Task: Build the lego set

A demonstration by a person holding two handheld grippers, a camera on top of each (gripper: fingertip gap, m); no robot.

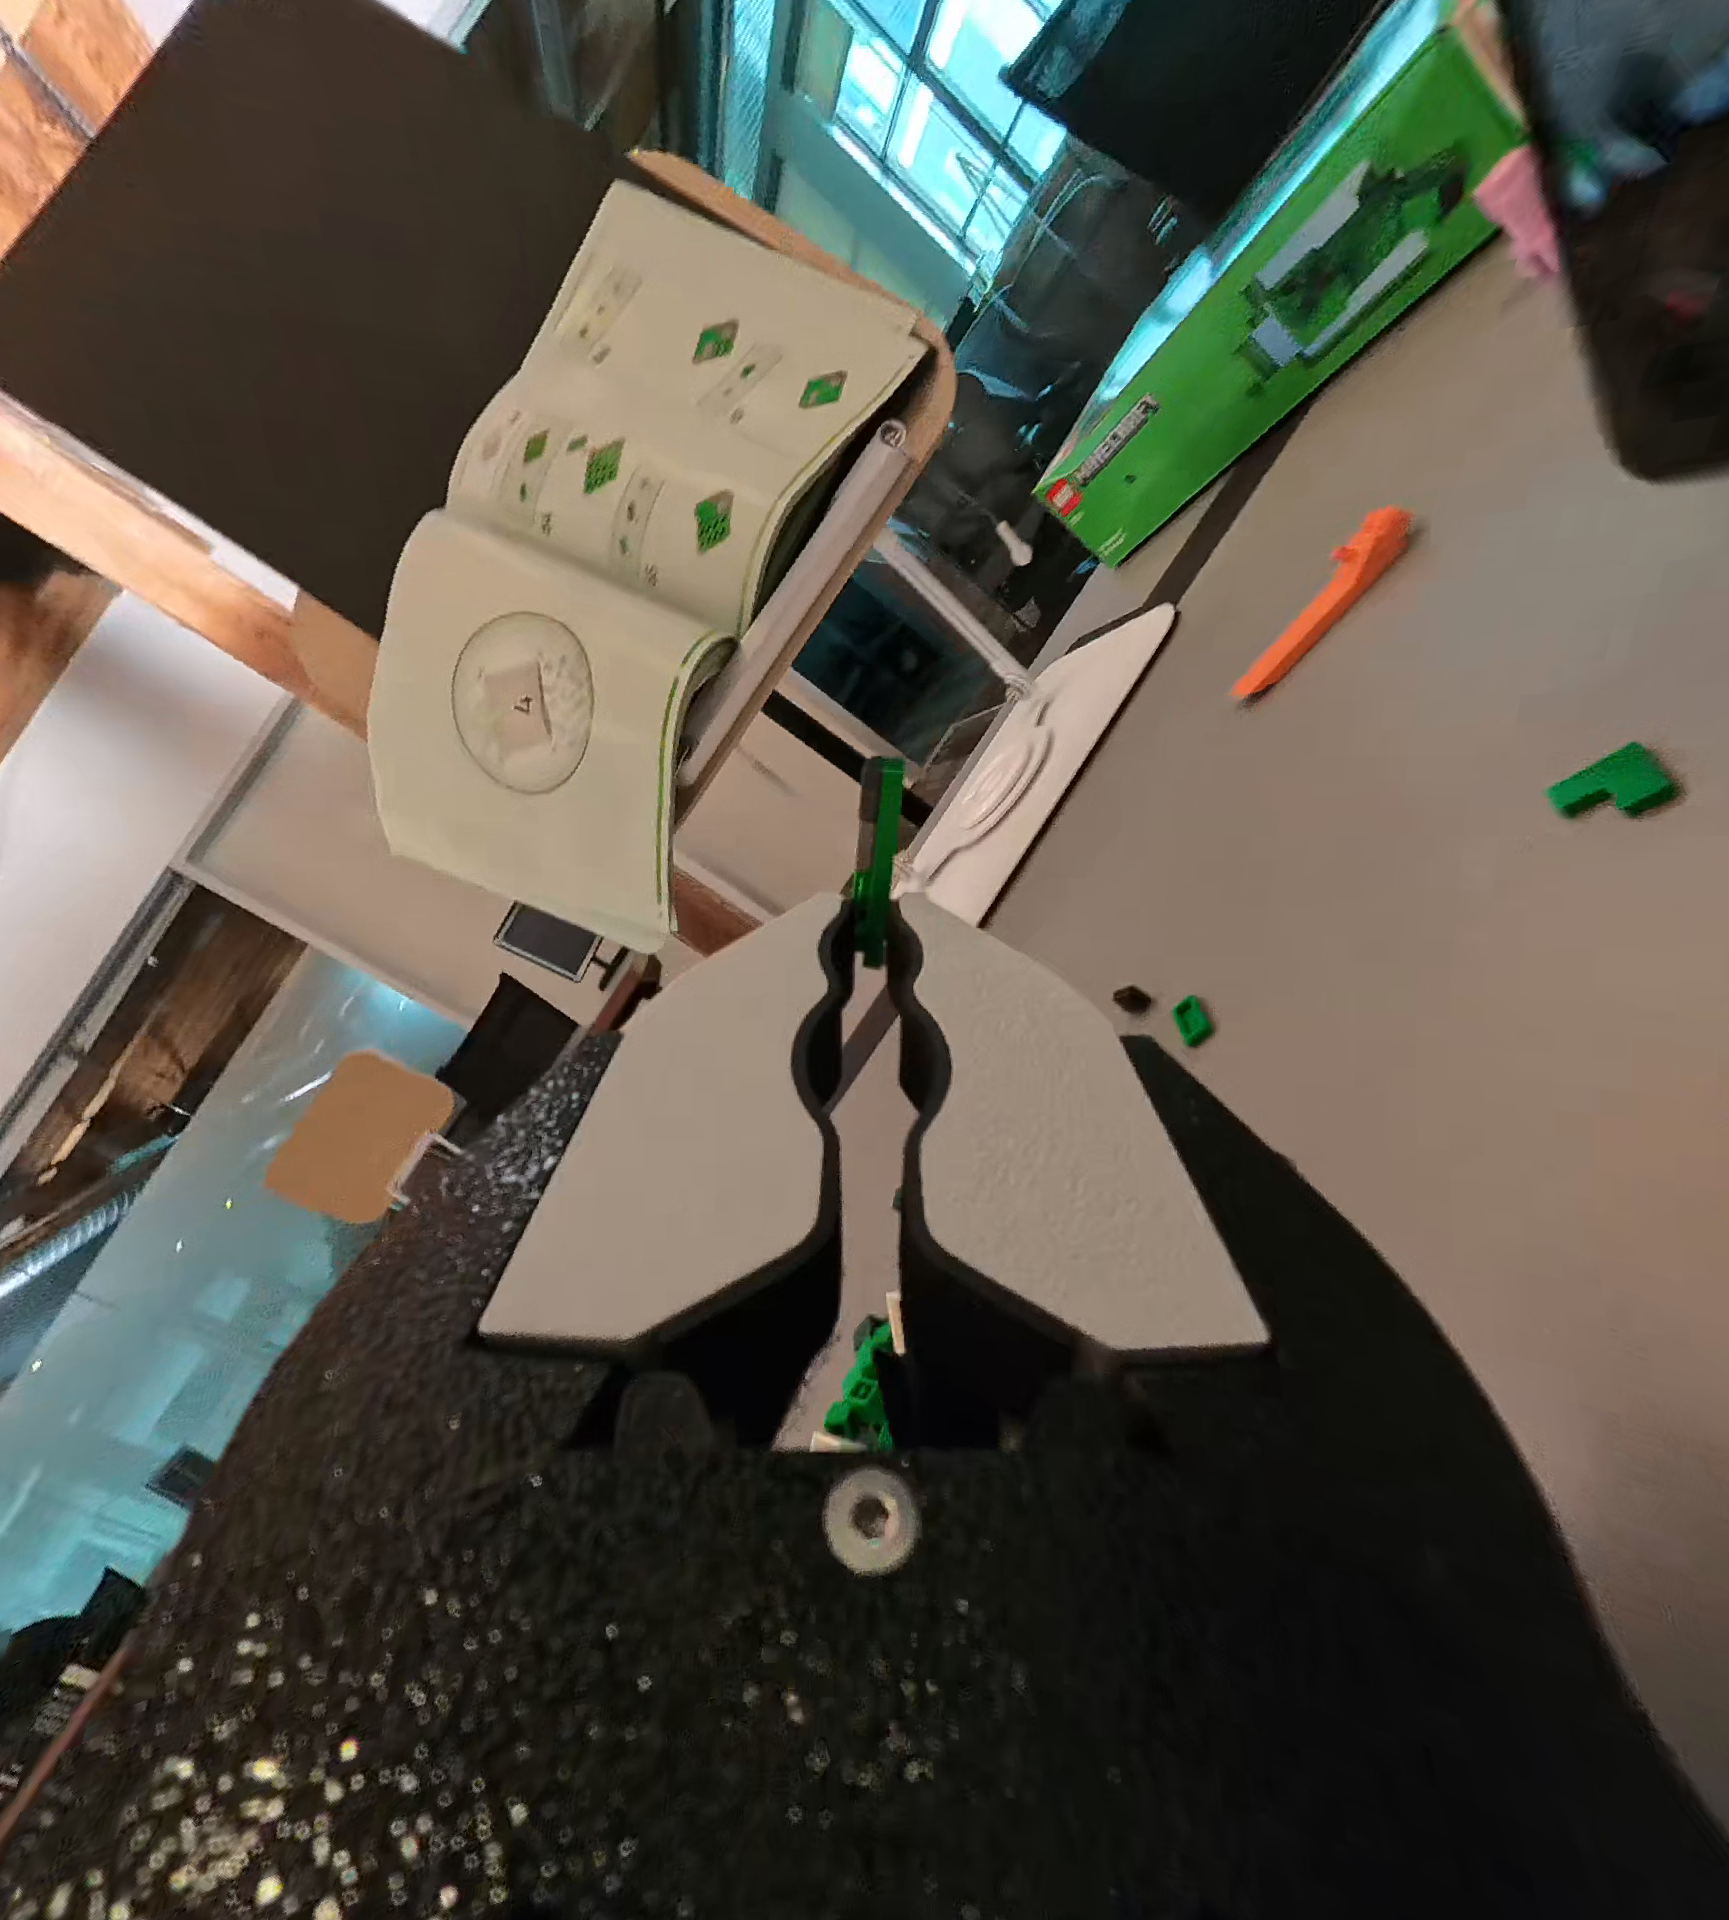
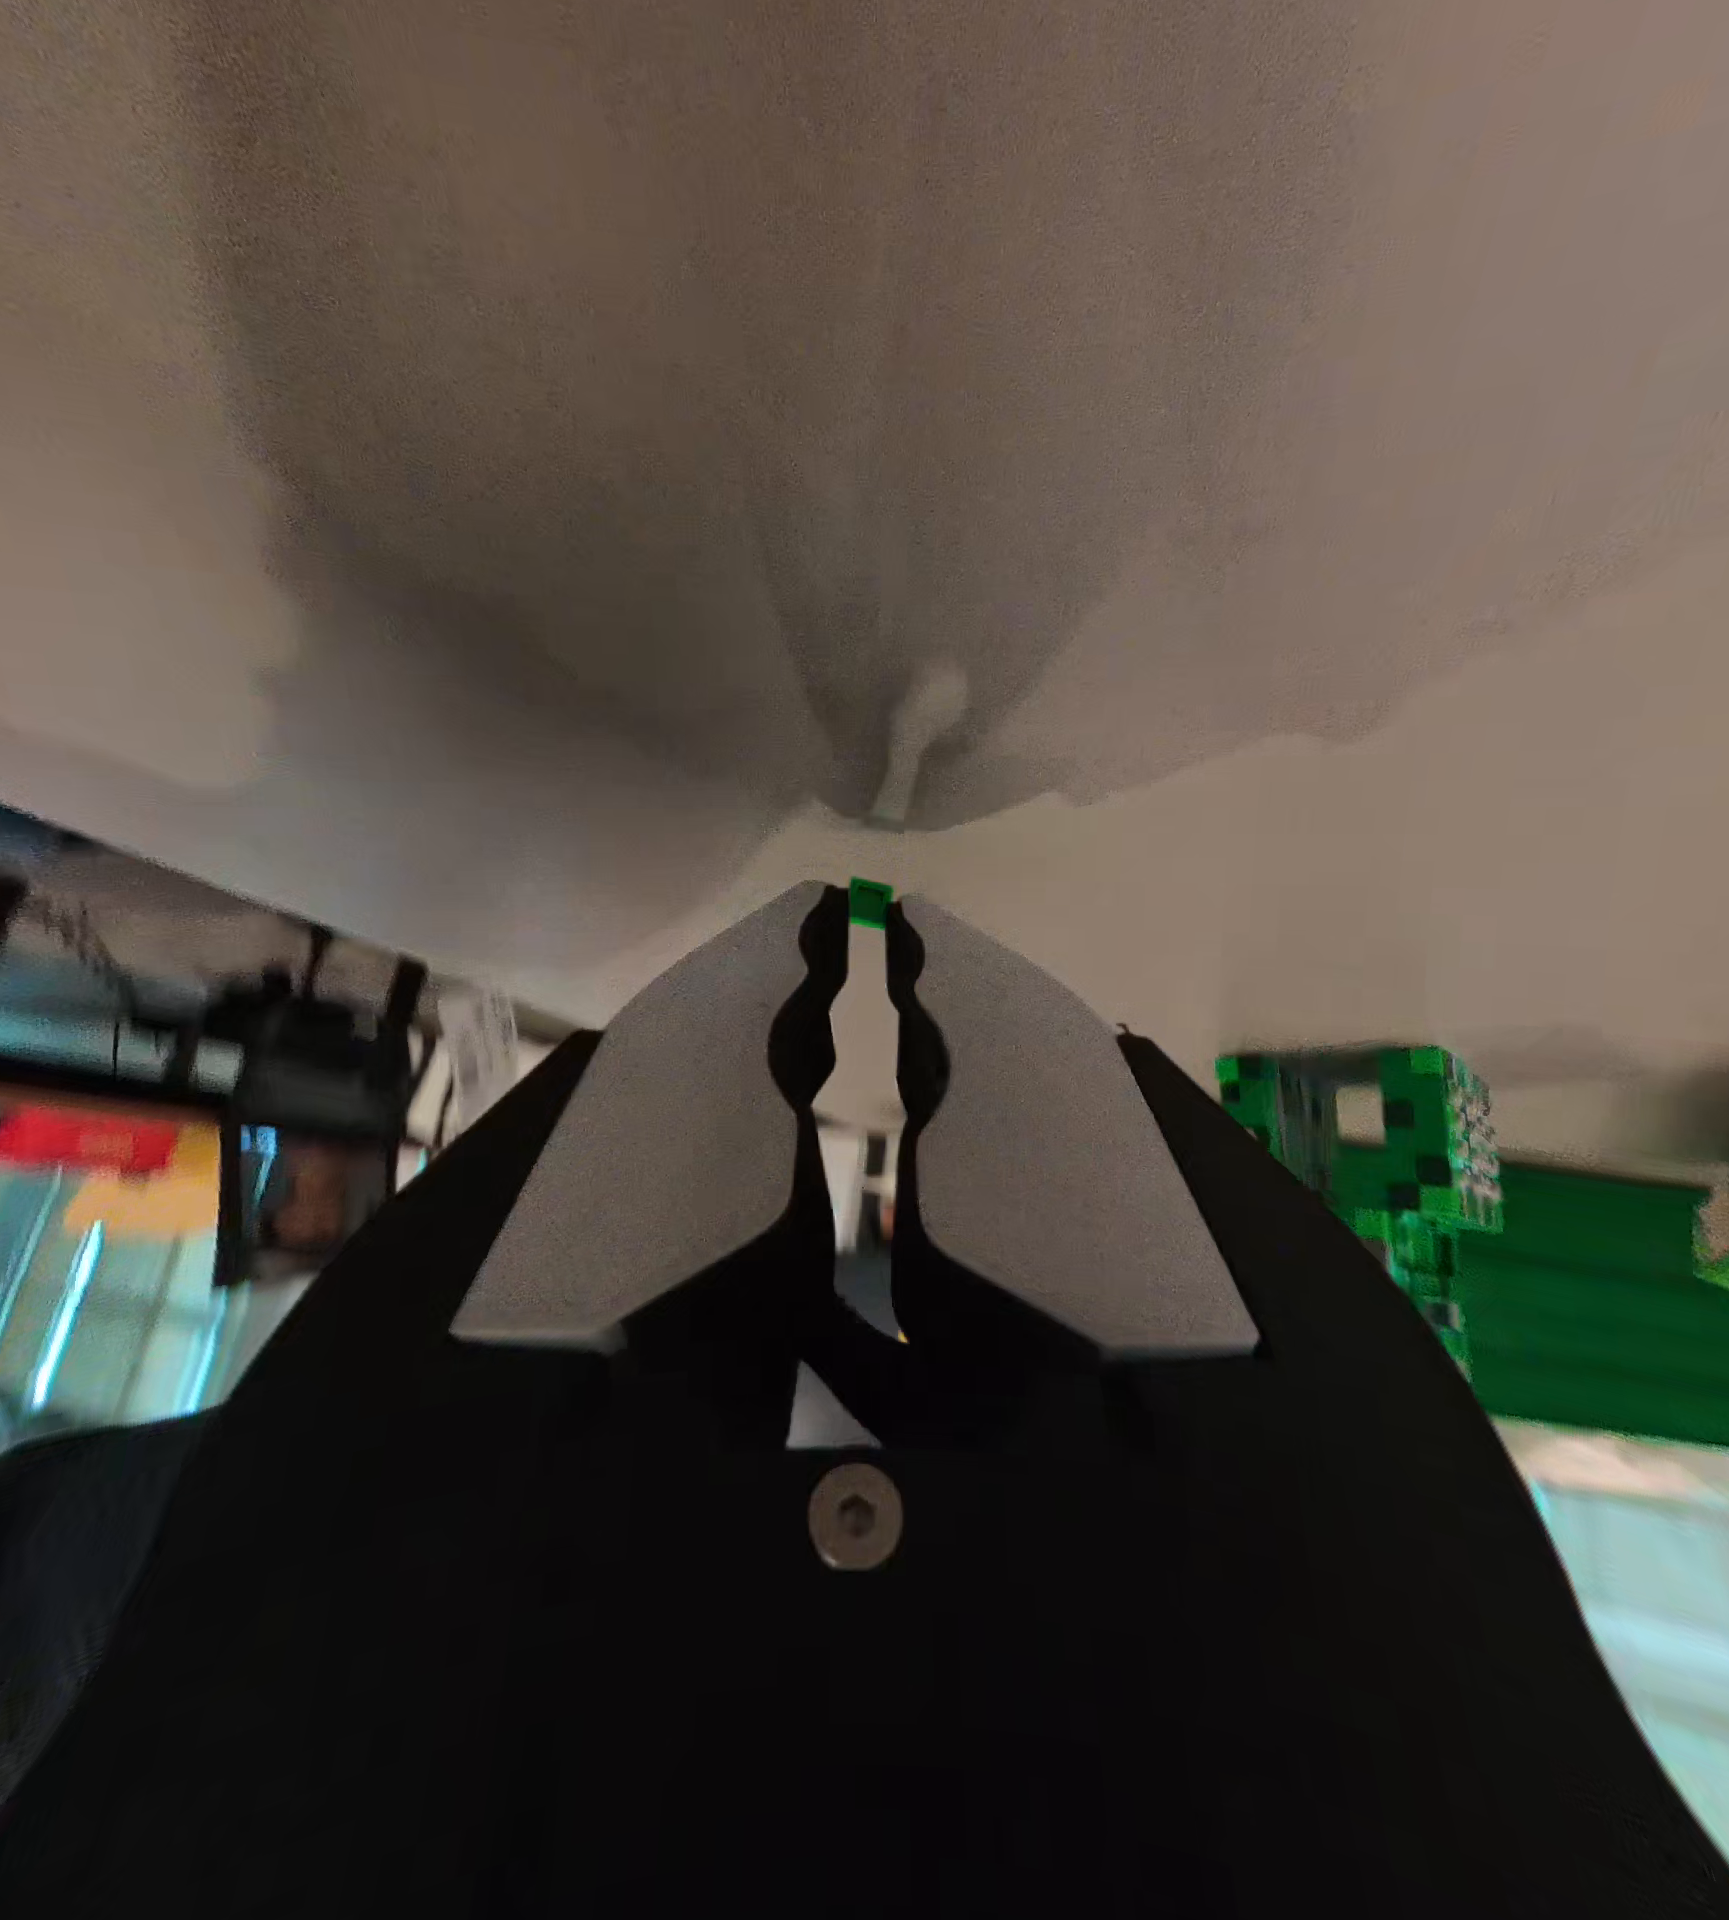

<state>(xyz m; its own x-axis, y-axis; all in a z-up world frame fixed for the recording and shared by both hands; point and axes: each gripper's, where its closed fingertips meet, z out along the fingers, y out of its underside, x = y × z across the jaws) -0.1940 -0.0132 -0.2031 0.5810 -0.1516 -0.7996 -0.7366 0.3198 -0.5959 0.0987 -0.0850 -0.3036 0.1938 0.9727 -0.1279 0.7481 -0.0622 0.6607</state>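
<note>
Held stock: your left gripper point(image 1: 872, 925) pinches a thin green plate point(image 1: 879, 862) edge-on at frame centre, your right gripper point(image 2: 868, 906) nips a small green piece point(image 2: 868, 900) just above the grey table point(image 2: 839, 364), probably for joining; instruction booklet point(image 1: 621, 540) open upper left for reference

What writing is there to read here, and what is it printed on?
Open instruction booklet: a printed mark in a circle; I don't quote writing.
Green box: logo and label strip, blurred.
Red and yellow sign: too blurred to read.
</note>
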